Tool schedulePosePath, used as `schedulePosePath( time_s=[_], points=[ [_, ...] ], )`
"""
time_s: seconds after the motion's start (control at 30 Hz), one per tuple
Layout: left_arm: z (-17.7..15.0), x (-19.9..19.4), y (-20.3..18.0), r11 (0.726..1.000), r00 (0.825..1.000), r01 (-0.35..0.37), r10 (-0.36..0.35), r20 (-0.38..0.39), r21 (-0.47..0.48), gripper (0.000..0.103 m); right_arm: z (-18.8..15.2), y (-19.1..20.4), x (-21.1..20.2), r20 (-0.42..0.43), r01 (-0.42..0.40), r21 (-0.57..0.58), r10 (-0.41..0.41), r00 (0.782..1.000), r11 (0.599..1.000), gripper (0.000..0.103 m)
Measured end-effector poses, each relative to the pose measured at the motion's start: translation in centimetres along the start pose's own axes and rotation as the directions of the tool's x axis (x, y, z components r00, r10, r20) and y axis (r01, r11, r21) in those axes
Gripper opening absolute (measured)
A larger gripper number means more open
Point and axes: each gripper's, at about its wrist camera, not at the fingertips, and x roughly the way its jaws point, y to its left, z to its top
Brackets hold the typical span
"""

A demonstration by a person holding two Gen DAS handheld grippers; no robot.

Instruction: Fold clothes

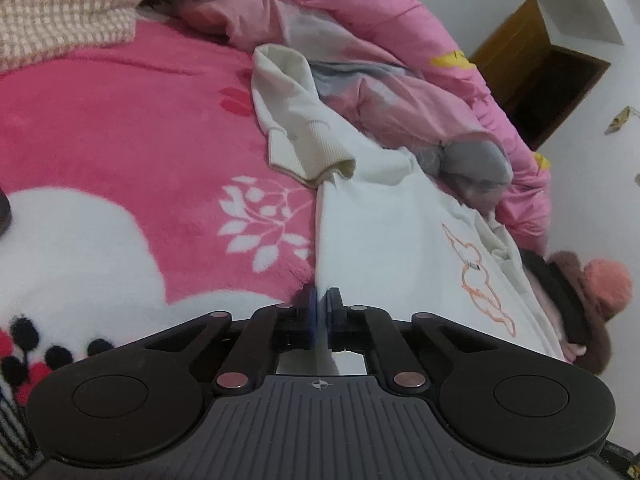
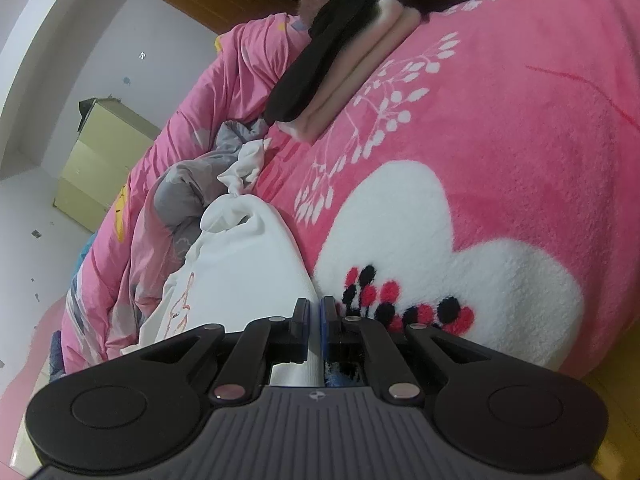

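The left gripper [image 1: 320, 300] points forward and somewhat downward, its two fingers drawn together so that only a thin slit shows between the blue pads [image 1: 311, 312]. A fold of white fabric is pinched in that slit. The right gripper [image 2: 315, 308] tilts downward as well, its jaws nearly closed, and a strip of white cloth runs between its pads [image 2: 329, 320], clamped there.

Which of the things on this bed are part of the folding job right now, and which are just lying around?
In the job:
- white sweatshirt, pinched at its edge
- left gripper, jaws shut on it
- right gripper, jaws shut on it

Lying about:
- pink quilt
- pink blanket
- folded clothes stack
- checked cloth
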Motion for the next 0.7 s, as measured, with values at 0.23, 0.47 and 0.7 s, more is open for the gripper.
schedulePosePath(
  time_s=[0.23,0.47,0.7],
  points=[
    [-0.2,-0.1,0.7,0.999,0.999,-0.047,0.046,0.027,0.011,0.003,-0.1,-0.1,0.0,0.004,-0.005,-0.003,0.005,1.0,1.0,0.004],
    [1.3,-0.4,0.6,1.0,1.0,-0.021,0.021,0.007,-0.017,0.011,-0.1,-0.3,0.1,0.005,-0.015,0.003,0.015,1.0,1.0,0.004],
    [4.8,4.2,-1.1,0.998,0.999,-0.018,0.021,-0.05,0.06,0.043,-0.2,-0.5,0.1,0.011,-0.024,0.014,0.023,1.0,1.0,0.004]
  ],
)
